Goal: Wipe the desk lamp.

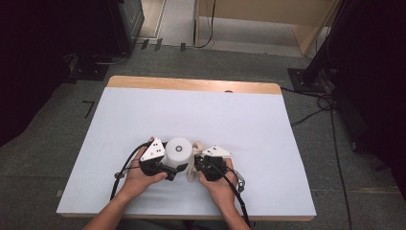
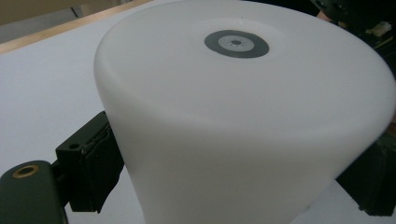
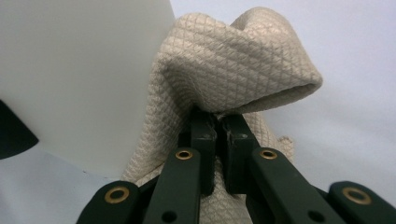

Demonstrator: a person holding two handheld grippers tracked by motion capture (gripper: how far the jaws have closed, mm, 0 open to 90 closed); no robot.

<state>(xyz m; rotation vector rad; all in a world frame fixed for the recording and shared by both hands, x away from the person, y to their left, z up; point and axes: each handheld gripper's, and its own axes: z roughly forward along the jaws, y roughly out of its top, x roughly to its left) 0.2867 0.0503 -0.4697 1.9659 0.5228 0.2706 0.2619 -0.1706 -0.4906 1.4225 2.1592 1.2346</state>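
A white cylinder (image 1: 179, 152) with a small grey ring on its flat top (image 2: 236, 43) stands near the table's front middle. My left gripper (image 1: 173, 168) is shut on its side wall, one black pad (image 2: 95, 169) pressed against its left flank and the other at the far right. A beige quilted cloth (image 3: 224, 70) is bunched up against the cylinder's right side (image 1: 193, 165). My right gripper (image 3: 217, 123) is shut on a fold of that cloth, which rises above the jaws and leans on the white wall (image 3: 79, 79).
The table (image 1: 201, 115) has a white top and a wooden strip along its far edge. Cables trail from both grippers over the front edge. Dark equipment stands and cables lie on the floor beyond and to the right.
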